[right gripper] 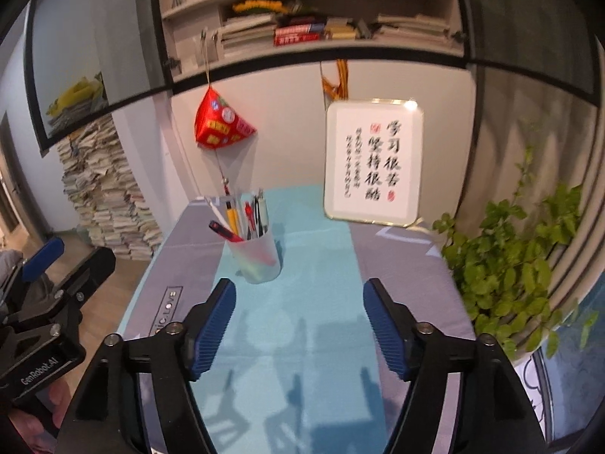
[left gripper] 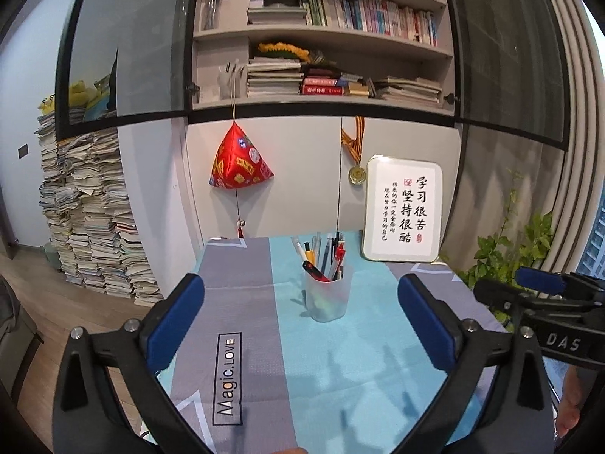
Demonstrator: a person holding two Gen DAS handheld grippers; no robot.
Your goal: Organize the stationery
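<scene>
Item 1, pen cup: one translucent cup, upright on the table, ahead of our left tool and slightly to its right; ahead and to the left of our right tool. We judge it stands mid-cloth so that either tool can reach it.

Item 2, pens: all standing in the cup, tips down, leaning on the rim; roughly nine or ten, the cluster too dense for an exact count. One red-and-black pen lies slanted across the rim. We see no stationery loose on the cloth, so the sorting looks finished.

Item 3, tools: two. Left jaws spread wide, nothing between them. Right jaws parted less widely, also empty. Both hang above the cloth short of the cup, touching nothing.

Item 4, framed calligraphy: one, propped against the wall beyond the cup
</scene>
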